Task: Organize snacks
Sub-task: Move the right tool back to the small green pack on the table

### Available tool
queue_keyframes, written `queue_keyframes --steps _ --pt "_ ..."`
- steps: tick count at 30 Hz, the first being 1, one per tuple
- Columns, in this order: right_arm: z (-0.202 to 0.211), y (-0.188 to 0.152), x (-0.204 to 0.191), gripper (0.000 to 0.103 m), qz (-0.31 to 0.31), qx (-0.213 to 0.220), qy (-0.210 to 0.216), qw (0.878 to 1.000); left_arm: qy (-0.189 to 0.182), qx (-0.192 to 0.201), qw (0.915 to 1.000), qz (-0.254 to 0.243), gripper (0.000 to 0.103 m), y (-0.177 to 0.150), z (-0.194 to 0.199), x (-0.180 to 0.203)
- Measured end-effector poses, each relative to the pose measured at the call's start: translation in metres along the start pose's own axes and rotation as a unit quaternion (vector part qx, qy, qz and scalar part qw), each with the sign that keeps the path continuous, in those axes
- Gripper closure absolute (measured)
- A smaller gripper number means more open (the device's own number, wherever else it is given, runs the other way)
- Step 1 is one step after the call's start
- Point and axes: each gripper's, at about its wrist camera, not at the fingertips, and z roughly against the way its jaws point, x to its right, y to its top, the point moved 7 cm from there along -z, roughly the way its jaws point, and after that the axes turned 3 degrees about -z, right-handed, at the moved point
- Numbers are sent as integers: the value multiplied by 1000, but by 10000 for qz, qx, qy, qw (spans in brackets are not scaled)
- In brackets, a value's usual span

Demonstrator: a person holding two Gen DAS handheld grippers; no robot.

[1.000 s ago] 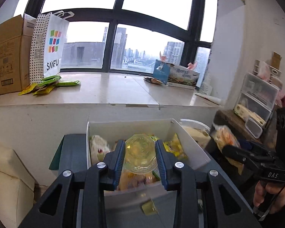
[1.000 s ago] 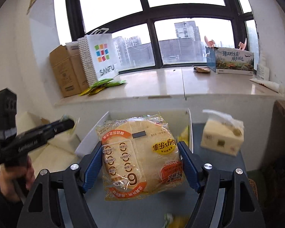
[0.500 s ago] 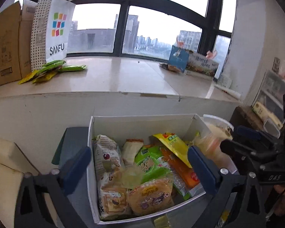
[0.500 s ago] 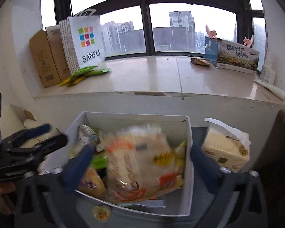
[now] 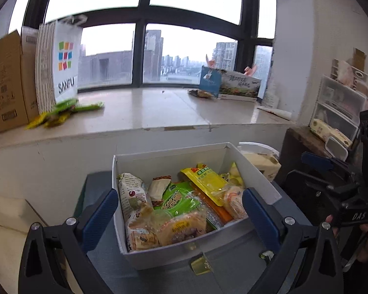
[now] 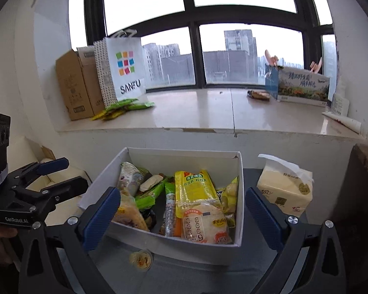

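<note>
Beside the snack box [image 6: 240,196] stands a tissue pack [image 6: 285,191]; both tongs [image 5: 177,208] [image 6: 181,208] gape released, holding nothing.

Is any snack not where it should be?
Yes. A small jelly cup sits on the grey surface right in front of the white box, while the other snacks are piled inside. Green and yellow packets also lie loose on the windowsill.

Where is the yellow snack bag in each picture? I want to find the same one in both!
Left wrist view: the yellow snack bag lies slanted toward the back right of the white box.
Right wrist view: the yellow snack bag lies near the middle of the box, running front to back, its near end on the round flatbread pack.
Shared landmark: the SANFU paper bag on the windowsill, far left.
</note>
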Motion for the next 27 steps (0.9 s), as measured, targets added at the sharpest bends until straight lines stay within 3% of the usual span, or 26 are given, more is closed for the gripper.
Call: queue_keyframes --steps 2,6,11,15,18,22,27 --pt "17 -3 -3 0 -15 118 101 9999 115 123 9997 -189 0 -4 19 7" --pt "57 -19 -11 0 7 358 331 9988 -171 218 9996 45 0 -19 56 18" --pt "87 -46 -21 0 159 415 461 9979 -216 294 9993 100 0 -43 88 34" --pt "106 -78 -22 0 -10 324 655 9973 -408 336 9985 163 0 -60 106 49" --pt "115 -103 -20 0 -324 161 923 9951 -287 520 9982 23 0 -70 120 57" --pt "128 -133 -15 0 -304 176 703 9969 -324 349 9989 14 0 -90 127 66" --pt "136 -153 -11 0 -480 168 930 9944 -376 338 9987 73 0 -110 133 76"
